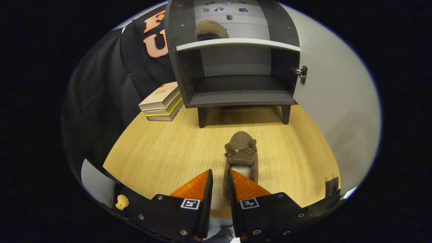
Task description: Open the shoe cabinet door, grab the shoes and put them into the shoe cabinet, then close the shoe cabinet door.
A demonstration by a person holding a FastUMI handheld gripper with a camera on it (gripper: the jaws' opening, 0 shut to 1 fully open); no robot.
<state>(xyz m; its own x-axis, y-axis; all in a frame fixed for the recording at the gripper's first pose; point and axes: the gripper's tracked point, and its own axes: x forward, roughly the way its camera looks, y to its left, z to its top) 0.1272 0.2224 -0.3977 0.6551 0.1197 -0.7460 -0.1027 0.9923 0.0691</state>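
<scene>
On the wooden floor (pixel 162 148) just ahead of the gripper (pixel 219 184) sits a fuzzy brown slipper (pixel 241 153) — fingers are narrowed around its near left edge, can't tell if they're actually pinching it. Farther off the shoe cabinet (pixel 236 67) stands with its door (pixel 334 111) swung open right — second slipper (pixel 211 29) on the upper shelf, books (pixel 162 101) stacked left.
</scene>
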